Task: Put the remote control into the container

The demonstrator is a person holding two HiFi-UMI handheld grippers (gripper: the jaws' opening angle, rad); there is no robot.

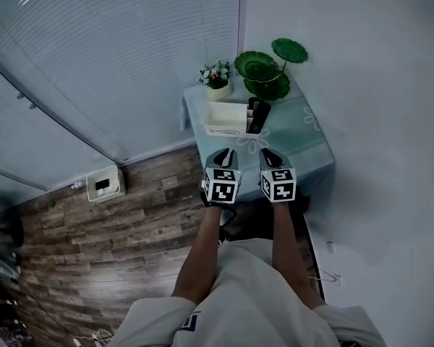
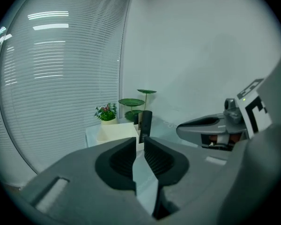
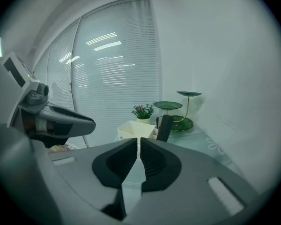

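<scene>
A black remote control [image 1: 258,116] stands tilted at the right end of the white container [image 1: 224,118] on the small blue-clothed table [image 1: 304,139]. It also shows in the left gripper view as the remote [image 2: 145,123] beside the container [image 2: 113,133], and in the right gripper view as the remote [image 3: 165,127] next to the container [image 3: 133,129]. My left gripper [image 1: 226,153] [image 2: 139,142] hangs over the table's near edge, with a narrow gap between its jaws and nothing in it. Beside it my right gripper [image 1: 269,152] [image 3: 138,142] is shut and empty. Both are well short of the remote.
A small flower pot [image 1: 217,78] and a green tiered dish stand [image 1: 269,69] sit at the back of the table. Blinds run along the left and a white wall [image 1: 362,85] along the right. A white device [image 1: 105,184] lies on the wooden floor.
</scene>
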